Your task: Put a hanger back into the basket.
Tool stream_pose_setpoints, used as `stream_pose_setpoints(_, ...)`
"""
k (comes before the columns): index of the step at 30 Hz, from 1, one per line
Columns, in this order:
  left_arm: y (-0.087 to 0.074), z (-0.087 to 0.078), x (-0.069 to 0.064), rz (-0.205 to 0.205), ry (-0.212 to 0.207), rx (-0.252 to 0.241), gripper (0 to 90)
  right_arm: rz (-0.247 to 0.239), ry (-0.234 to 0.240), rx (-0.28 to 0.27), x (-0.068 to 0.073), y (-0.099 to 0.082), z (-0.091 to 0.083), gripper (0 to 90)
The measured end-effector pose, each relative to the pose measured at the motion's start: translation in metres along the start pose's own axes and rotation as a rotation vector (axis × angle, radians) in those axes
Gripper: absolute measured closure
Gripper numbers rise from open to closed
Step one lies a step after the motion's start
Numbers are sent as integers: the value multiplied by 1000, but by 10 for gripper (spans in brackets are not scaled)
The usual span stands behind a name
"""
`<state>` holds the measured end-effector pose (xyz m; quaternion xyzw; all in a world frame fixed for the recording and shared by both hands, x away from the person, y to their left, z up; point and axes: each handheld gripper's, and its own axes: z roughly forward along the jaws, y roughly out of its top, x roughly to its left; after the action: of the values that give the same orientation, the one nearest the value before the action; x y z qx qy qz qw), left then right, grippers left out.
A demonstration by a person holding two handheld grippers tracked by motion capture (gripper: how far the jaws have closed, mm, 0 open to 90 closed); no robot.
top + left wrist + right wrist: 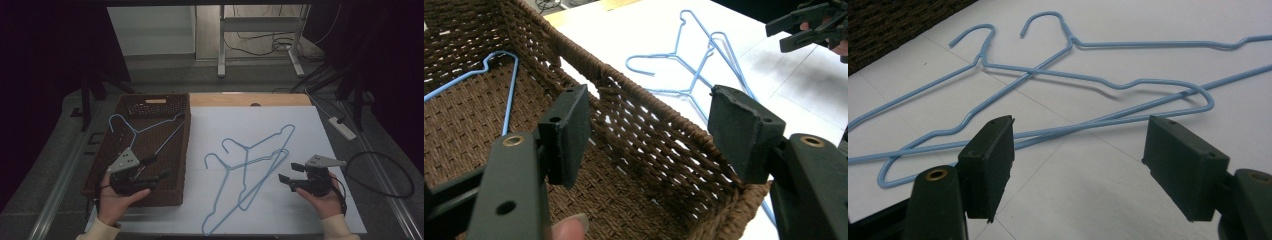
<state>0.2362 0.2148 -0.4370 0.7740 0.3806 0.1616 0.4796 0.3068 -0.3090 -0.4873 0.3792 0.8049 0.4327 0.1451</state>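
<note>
A brown wicker basket (186, 150) stands on the left of the table, and a light-blue wire hanger (136, 133) lies inside it. Two more blue hangers (265, 138) (235, 166) lie crossed on the white sheet (300, 130) in the middle. My left gripper (159, 167) hovers over the basket's near end, open and holding nothing. In the left gripper view its jaws (649, 115) straddle the basket wall (634, 90) without touching it. My right gripper (288, 172) is open to the right of the crossed hangers (1048, 72) and points at them with nothing between its jaws (1078, 145).
A strip of bare wooden tabletop (250, 99) shows beyond the sheet. On the floor at the right lie a white power strip (342, 127) and a looped black cable (385, 172). A metal table frame (260, 45) stands behind.
</note>
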Motion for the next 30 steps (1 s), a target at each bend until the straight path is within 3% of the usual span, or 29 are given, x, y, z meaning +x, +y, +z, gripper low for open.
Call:
stream_pose_setpoints(12, -5, 6, 1, -19, -13, 25, 341, -2, 9, -22, 6, 7, -2, 282)
stream_pose_setpoints(23, -7, 5, 4, -29, 6, 21, 341, 12, 25, -17, 5, 10, 1, 276)
stream_pose_setpoints(30, -8, 2, 1, -29, 0, 10, 340, 8, 30, -3, 14, 19, 1, 260)
